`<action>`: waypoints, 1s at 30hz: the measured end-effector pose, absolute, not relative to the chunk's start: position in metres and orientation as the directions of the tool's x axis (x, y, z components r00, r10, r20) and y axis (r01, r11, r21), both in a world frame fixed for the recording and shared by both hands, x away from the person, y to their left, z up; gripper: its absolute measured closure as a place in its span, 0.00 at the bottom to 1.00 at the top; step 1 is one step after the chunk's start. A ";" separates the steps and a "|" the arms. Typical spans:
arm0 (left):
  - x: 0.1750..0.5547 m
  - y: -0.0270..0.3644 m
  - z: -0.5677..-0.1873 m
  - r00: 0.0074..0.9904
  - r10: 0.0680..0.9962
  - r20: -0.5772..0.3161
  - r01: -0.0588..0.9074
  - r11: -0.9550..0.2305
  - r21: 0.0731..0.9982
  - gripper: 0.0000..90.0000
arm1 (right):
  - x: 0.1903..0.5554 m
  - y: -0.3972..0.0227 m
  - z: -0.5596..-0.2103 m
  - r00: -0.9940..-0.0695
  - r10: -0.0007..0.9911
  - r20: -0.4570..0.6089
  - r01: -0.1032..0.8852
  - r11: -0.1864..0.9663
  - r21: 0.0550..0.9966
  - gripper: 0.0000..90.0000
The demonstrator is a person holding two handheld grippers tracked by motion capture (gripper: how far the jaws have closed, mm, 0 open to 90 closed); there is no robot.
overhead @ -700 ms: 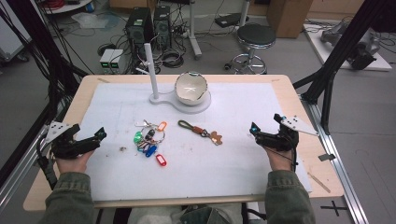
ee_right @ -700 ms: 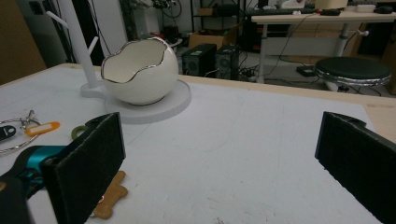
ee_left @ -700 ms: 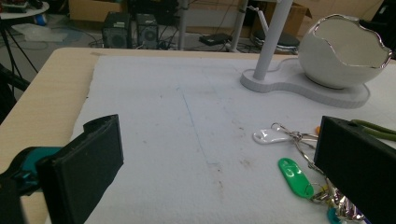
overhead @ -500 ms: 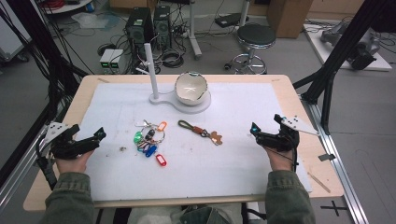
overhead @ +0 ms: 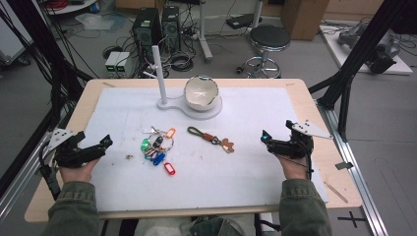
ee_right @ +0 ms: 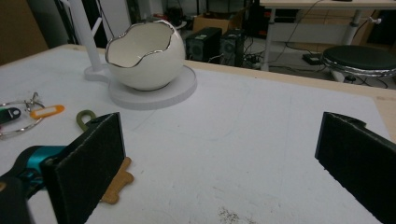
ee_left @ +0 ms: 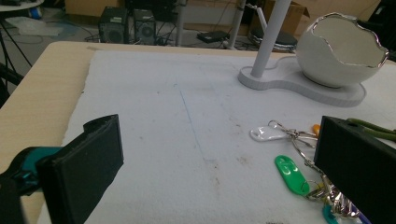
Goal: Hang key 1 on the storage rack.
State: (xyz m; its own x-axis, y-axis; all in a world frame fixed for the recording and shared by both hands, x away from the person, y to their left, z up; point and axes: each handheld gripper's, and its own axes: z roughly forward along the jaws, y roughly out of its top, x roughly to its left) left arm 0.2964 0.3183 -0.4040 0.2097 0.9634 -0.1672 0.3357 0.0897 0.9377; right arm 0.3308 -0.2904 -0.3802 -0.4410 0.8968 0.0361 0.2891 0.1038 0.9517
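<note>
On the white-covered counter (overhead: 246, 167), both claws wait wide and empty: left claw (overhead: 101, 146) faces the coloured key bunch (overhead: 157, 147), right claw (overhead: 268, 141) the green-strapped keychain (overhead: 209, 137).

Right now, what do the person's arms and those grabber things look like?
Both arms wear olive-green sleeves. Each hand holds a black tool: the left gripper and the right gripper, each with a grey three-cornered plate on top and a black cable. Up close, the jaws are flat black blocks, with a teal part behind.
</note>
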 end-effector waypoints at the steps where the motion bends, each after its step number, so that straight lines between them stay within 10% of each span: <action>1: 0.296 0.319 -0.404 0.210 0.963 -0.169 0.334 0.092 0.938 0.02 | 0.331 -0.289 -0.379 -0.444 0.895 0.031 0.290 0.111 0.951 0.01; 30: 0.295 0.319 -0.406 0.195 0.965 -0.177 0.342 0.102 0.934 0.02 | 0.372 -0.249 -0.367 -0.560 0.826 0.065 0.378 0.186 0.907 0.00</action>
State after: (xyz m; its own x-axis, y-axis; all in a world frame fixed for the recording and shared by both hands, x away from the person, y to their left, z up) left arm 0.2953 0.3193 -0.4056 0.1949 0.9647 -0.1770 0.3421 0.1022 0.9341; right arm 0.3720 -0.2488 -0.3669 -0.5603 0.8258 0.0648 0.3785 0.1857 0.9068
